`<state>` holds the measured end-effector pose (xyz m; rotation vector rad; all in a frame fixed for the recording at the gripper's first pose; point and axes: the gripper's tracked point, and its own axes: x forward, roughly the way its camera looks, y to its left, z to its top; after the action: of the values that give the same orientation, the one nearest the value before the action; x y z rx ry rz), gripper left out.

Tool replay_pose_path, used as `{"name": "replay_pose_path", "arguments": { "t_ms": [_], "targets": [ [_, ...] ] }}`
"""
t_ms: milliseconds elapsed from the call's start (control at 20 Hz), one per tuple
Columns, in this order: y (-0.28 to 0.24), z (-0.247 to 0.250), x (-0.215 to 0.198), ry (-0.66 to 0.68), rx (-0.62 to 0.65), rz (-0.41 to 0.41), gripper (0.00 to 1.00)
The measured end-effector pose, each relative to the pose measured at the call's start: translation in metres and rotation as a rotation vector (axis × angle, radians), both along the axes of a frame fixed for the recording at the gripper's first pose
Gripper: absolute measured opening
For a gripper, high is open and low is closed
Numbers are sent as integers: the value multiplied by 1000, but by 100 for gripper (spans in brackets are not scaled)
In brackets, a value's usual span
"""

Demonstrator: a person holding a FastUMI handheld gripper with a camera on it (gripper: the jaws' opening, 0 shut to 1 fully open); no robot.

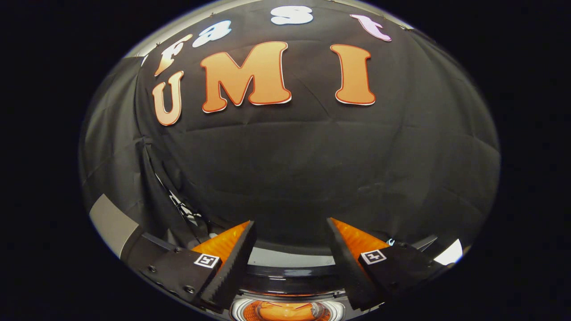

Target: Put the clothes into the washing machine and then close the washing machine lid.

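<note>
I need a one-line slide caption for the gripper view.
Open gripper held above the washing machine, fingers apart and empty, facing the booth's black cloth wall.

Booth wall (290, 169): black cloth, creased, lit evenly from the front. Grey panel (111, 223) at its lower left edge.

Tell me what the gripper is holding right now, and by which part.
Nothing. The gripper is open, its fingers spread with only air between them, above the round washing machine drum opening with orange inside, facing the black cloth wall.
</note>
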<state>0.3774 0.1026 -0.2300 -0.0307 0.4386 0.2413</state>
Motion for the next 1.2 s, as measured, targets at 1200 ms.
{"name": "replay_pose_path", "arguments": {
  "t_ms": [1200],
  "targets": [
    [-25,-9,-124,-42,-23,-49,99]
  ]
}}
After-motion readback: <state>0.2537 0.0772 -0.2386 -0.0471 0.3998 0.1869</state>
